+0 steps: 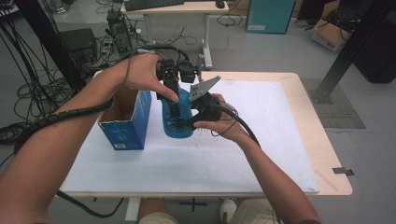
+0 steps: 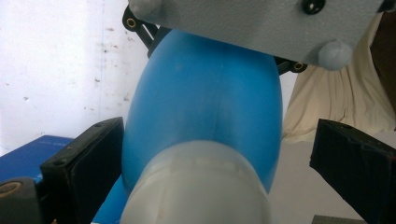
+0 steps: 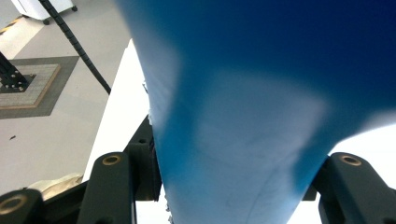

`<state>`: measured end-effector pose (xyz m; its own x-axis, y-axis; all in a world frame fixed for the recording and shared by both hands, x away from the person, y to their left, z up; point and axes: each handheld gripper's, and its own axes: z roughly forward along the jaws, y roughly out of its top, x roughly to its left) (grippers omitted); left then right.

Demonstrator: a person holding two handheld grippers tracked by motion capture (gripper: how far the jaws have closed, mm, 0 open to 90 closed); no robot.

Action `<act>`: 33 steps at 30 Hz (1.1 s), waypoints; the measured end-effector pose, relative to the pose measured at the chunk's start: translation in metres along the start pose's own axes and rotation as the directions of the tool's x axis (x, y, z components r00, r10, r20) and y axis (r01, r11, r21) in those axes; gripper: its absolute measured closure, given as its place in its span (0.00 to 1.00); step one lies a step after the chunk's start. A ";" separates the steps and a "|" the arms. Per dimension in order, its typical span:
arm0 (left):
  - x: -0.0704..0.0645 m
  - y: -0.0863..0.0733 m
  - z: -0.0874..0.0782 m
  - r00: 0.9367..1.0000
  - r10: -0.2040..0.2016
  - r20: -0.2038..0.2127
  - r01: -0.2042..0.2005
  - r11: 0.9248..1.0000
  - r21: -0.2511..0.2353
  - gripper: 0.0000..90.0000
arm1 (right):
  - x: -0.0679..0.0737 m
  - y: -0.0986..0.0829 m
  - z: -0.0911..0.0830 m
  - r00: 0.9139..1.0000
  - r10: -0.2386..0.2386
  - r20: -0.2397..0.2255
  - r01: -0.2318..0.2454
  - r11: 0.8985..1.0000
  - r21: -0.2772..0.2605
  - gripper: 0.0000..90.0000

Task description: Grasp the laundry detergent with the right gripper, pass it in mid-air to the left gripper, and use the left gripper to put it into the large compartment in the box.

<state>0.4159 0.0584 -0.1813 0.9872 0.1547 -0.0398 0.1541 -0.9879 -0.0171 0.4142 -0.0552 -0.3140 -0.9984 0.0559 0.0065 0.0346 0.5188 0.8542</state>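
Nothing here can be read. The blue cardboard box (image 1: 125, 122) carries pale print and a small white label on its front, too blurred to make out.

- Blue bottle (image 1: 180, 114): glossy, rounded body narrowing to a pale whitish cap end, standing roughly upright
- It sits just right of the open blue box (image 1: 127, 122)

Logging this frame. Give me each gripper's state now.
Left gripper: open, jaws either side of the blue bottle, one jaw clearly apart from it.
Right gripper: shut on the bottle's body.
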 end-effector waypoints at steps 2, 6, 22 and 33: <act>0.000 0.000 -0.001 1.000 -0.001 0.003 0.001 1.000 -0.003 0.05 | -0.001 0.000 -0.001 1.000 0.000 0.003 0.000 1.000 0.000 0.47; 0.000 0.001 -0.002 1.000 0.003 0.000 -0.003 1.000 -0.005 0.05 | -0.002 0.000 -0.001 1.000 -0.002 0.007 0.002 1.000 -0.001 0.47; -0.001 -0.001 -0.003 1.000 -0.007 -0.008 0.007 1.000 -0.010 0.05 | -0.003 0.000 -0.002 1.000 -0.005 0.019 0.005 1.000 -0.002 0.47; -0.001 -0.001 -0.004 1.000 0.001 -0.008 -0.001 1.000 -0.008 0.05 | -0.003 0.000 -0.001 1.000 -0.010 0.021 0.010 1.000 0.001 0.47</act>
<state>0.4147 0.0588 -0.1771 0.9876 0.1535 -0.0317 0.1533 -0.9881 -0.0092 0.4173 -0.0564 -0.3129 -0.9975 0.0689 -0.0133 0.0246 0.5205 0.8535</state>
